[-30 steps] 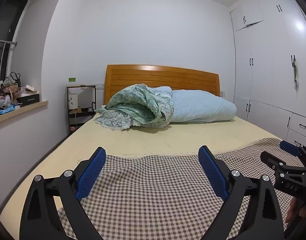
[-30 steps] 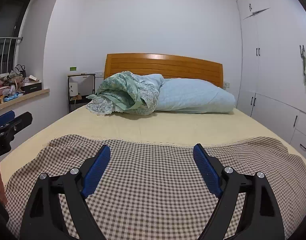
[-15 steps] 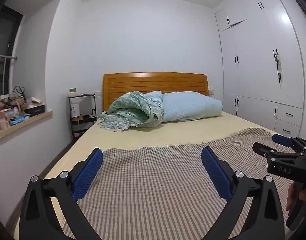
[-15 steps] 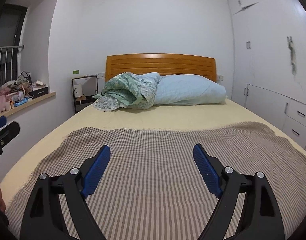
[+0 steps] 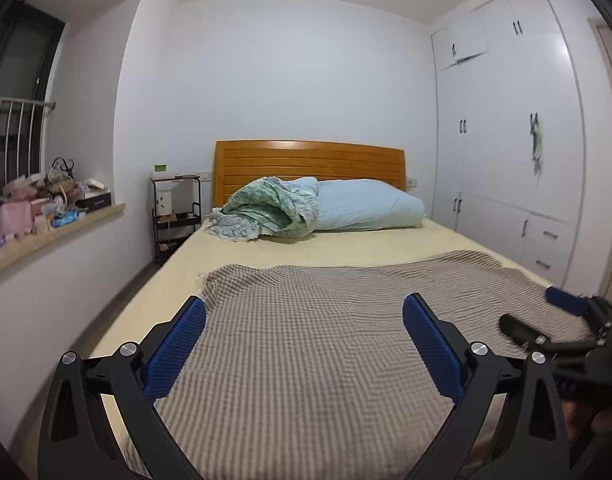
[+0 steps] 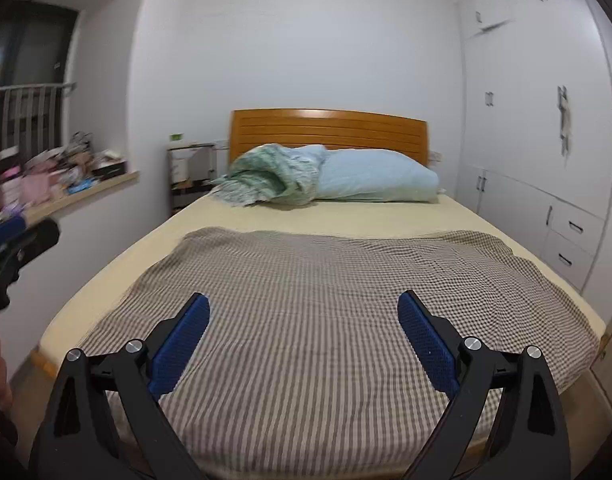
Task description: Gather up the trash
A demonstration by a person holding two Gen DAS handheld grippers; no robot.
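Ahead of both my claws lies the wide bed with its pale yellow sheet [image 6: 386, 220], and since a second ago it sits lower and farther off in both views: I have pulled back and up from it, so I now see its foot end and more of the room. I judge that this is a search step, not a pickup. No trash shows on the bed or anywhere I can make out, so I cannot say where the task's thing is.

The brown-and-cream checked blanket [image 6: 326, 300] spreads directly under and beyond my fingers. To my right stands the white built-in wardrobe [image 5: 526, 140]; a narrow aisle runs between it and the bed edge. To my left the wooden window sill crowded with pink boxes and packets [image 5: 46, 216] overhangs another strip of floor, the likeliest place for rubbish, I think. Far ahead, the folded green floral quilt [image 5: 270, 208] rests against a pale blue pillow [image 5: 366, 208].

My left claw [image 5: 304, 344] holds its blue pads wide apart on nothing; my right claw [image 6: 304, 344] is spread the same, also empty.
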